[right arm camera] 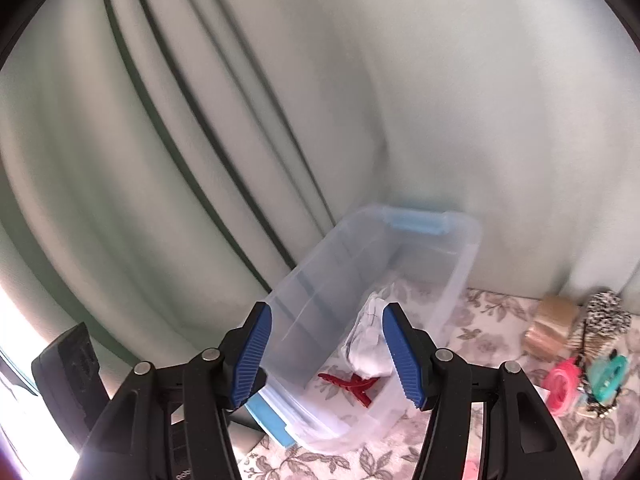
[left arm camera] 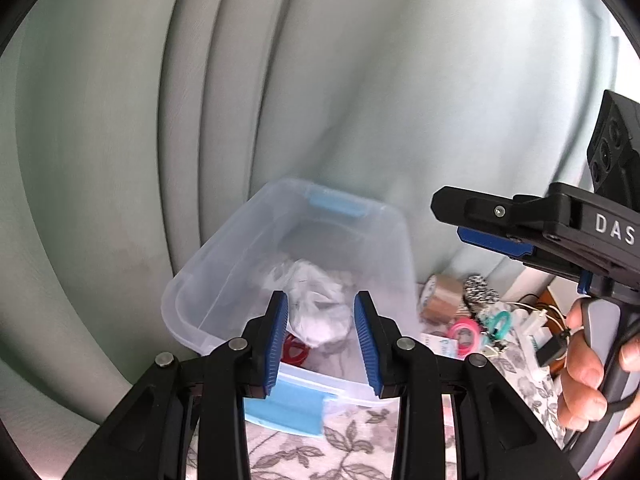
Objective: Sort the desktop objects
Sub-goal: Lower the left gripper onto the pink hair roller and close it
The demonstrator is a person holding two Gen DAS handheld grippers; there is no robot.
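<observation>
A clear plastic bin (left arm camera: pixel 224 268) with blue latches stands on the flowered tablecloth; it also shows in the right wrist view (right arm camera: pixel 456 280). Inside lie a crumpled white bag (left arm camera: pixel 316 312), also seen from the right wrist (right arm camera: pixel 370 344), and a red clip (right arm camera: pixel 354 386). My left gripper (left arm camera: pixel 320 340) is open and empty above the bin's near end. My right gripper (right arm camera: pixel 330 354) is open and empty over the bin; in the left wrist view it shows at the right (left arm camera: pixel 500 228), held by a hand.
To the right of the bin lie a brown tape roll (right arm camera: pixel 554 324), a black-and-white patterned item (right arm camera: pixel 606 314), pink (right arm camera: pixel 564 384) and teal (right arm camera: pixel 608 372) tape rolls and some wires (left arm camera: pixel 536 316). A pale green curtain (right arm camera: pixel 280 80) hangs behind. A dark object (right arm camera: pixel 68 376) stands at the left.
</observation>
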